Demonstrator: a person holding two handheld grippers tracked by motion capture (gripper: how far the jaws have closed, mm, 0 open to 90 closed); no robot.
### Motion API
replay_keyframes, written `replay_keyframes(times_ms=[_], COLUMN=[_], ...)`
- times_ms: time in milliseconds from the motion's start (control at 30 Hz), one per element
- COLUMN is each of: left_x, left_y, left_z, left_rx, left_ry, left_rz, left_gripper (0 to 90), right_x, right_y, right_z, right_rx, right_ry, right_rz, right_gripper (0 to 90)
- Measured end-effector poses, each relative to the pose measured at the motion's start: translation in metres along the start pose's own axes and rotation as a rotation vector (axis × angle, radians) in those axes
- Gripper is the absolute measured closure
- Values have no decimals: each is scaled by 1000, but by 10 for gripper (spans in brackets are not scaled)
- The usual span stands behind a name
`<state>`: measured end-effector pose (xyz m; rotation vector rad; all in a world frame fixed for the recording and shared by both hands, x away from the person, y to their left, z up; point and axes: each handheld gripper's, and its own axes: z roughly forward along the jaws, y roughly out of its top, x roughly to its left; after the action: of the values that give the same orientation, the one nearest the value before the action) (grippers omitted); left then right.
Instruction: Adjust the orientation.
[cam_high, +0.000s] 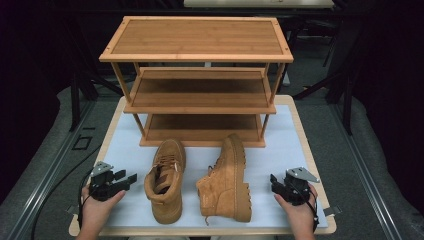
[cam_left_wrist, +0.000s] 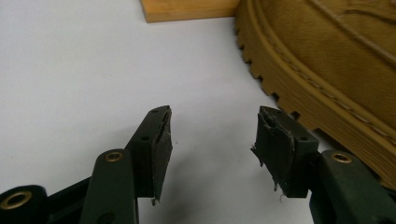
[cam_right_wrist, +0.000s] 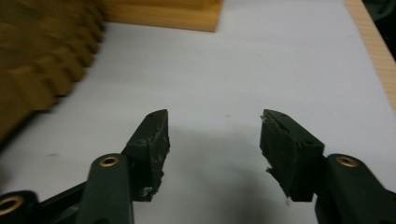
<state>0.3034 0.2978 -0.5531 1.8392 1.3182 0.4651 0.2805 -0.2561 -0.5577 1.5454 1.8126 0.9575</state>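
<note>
Two tan suede boots lie on the white mat in front of a wooden rack. The left boot (cam_high: 165, 180) stands upright with its toe pointing away. The right boot (cam_high: 227, 182) lies on its side, its lugged sole turned to the right. My left gripper (cam_high: 127, 176) rests on the mat just left of the upright boot, open and empty. In the left gripper view its jaws (cam_left_wrist: 215, 126) stand wide apart beside the boot's sole (cam_left_wrist: 327, 93). My right gripper (cam_high: 275, 182) sits right of the tipped boot, also open (cam_right_wrist: 214, 130), with that boot's sole (cam_right_wrist: 42, 60) blurred at the left.
A three-shelf wooden rack (cam_high: 200, 37) stands at the back of the table, all its shelves bare. Its base (cam_left_wrist: 187, 9) (cam_right_wrist: 163, 14) shows ahead of both grippers. The table's wooden rim (cam_right_wrist: 373, 46) runs close on the right. Dark floor surrounds the table.
</note>
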Motion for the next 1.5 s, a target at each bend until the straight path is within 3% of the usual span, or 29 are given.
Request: replay_keyframes(times_ms=[100,133,233,333,467,700,833,967,1067,1200,1300,1367,1500], left_x=[-1,-1,-3,-6,-10,-14,-21,-29,-36,-39,-37,-36,-38], left_y=[0,-1,-3,-5,-7,-5,-1,4,10,35,50,55,71], left_z=[-3,-5,-9,-12,-15,-16,-16,-19,-26,-40,-46,-48,-50], left_rx=[-3,-7,-9,-6,2,-2,11,44,51,133,157,167,233], left_ry=[-14,-38,-42,-58,-48,-48,-63,-81,-100,-145,-171,-168,-151], left_rz=[-16,-58,-69,-58,-41,-61,-32,-11,-14,8,-20,-24,-12], left_gripper=[475,489,501,527,528,515,493,543,544,553,547,520,497], right_x=[4,10,16,18,21,22,21,22,22,22,22,22,21], right_y=[-2,-5,-7,-6,-7,-7,-7,-7,-6,-7,-6,-6,-7], right_z=[-6,-11,-15,-16,-13,-11,-11,-11,-11,-12,-13,-12,-12], right_rx=[-15,-24,-34,-20,9,17,12,19,28,38,31,24,31], right_ry=[37,39,60,45,81,97,93,90,89,89,85,87,79], right_rz=[12,5,-5,-5,-1,-6,3,2,10,5,9,12,15], right_gripper=[444,463,488,511,523,522,521,511,509,507,505,503,501])
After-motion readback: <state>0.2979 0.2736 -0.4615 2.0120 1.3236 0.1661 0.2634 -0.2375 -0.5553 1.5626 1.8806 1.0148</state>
